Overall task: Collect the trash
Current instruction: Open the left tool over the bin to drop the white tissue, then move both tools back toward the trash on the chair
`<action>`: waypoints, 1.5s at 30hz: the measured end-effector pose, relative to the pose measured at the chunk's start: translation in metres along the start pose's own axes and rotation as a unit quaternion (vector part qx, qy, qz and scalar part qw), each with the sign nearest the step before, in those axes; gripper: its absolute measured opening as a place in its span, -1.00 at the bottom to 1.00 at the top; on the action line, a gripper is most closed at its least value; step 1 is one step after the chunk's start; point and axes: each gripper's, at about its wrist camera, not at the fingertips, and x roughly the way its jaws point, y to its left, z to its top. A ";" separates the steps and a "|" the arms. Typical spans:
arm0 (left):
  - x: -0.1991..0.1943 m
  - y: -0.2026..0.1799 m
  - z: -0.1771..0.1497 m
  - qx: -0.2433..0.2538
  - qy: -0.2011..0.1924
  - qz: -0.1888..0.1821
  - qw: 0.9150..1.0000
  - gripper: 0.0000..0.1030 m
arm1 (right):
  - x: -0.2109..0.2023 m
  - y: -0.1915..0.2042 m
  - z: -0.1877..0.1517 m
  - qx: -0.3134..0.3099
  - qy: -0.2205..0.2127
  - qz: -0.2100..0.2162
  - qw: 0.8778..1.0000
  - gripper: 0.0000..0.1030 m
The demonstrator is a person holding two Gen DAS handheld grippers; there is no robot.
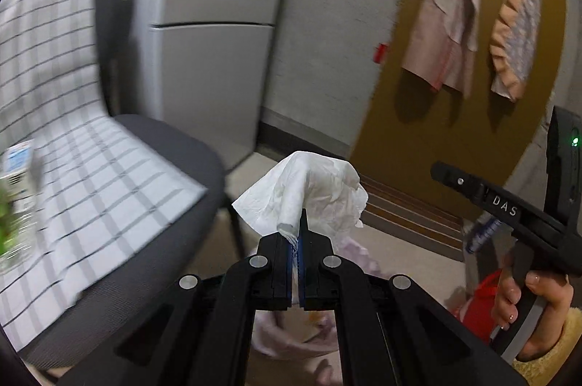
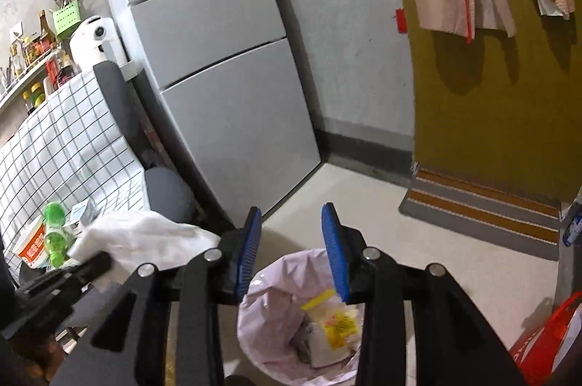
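1. I count one crumpled white tissue (image 1: 303, 193), pinched in my left gripper (image 1: 299, 233), whose jaws are clamped tight on its lower edge, held above the floor beside the chair (image 1: 174, 146).
2. My right gripper (image 2: 291, 240) holds nothing, jaws spread wide, above one bin lined with a pale pink bag (image 2: 276, 280), wrappers inside.
3. On the checked cloth (image 2: 72, 146) covering the chair I see one green bottle (image 2: 54, 233), one white tub (image 2: 31, 244) and a small carton (image 2: 82, 209).
4. A grey fridge (image 2: 218, 66) stands behind the chair.
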 end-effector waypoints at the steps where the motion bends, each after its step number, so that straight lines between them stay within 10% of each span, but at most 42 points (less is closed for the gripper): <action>1: 0.009 -0.006 0.002 0.003 0.004 -0.009 1.000 -0.96 | 0.000 -0.003 0.001 0.001 -0.001 -0.001 1.000 -0.33; 7: 0.045 -0.027 0.007 0.016 0.018 -0.036 0.999 -0.90 | -0.002 -0.024 0.006 0.014 -0.007 -0.017 1.000 -0.33; 12: 0.065 -0.031 0.002 0.010 0.035 -0.042 0.998 -0.17 | 0.002 -0.032 0.005 0.022 -0.001 -0.021 1.000 -0.33; 19: 0.062 -0.017 -0.001 -0.003 0.044 -0.020 0.999 -0.16 | 0.002 -0.022 0.006 0.015 0.001 -0.015 1.000 -0.33; 35: -0.060 0.049 -0.006 -0.042 -0.028 0.093 0.994 -0.16 | -0.016 0.079 0.011 -0.065 -0.011 0.068 0.996 -0.33; 45: -0.154 0.125 -0.027 -0.107 -0.066 0.224 0.966 -0.15 | -0.003 0.206 -0.006 -0.174 0.039 0.178 0.968 -0.33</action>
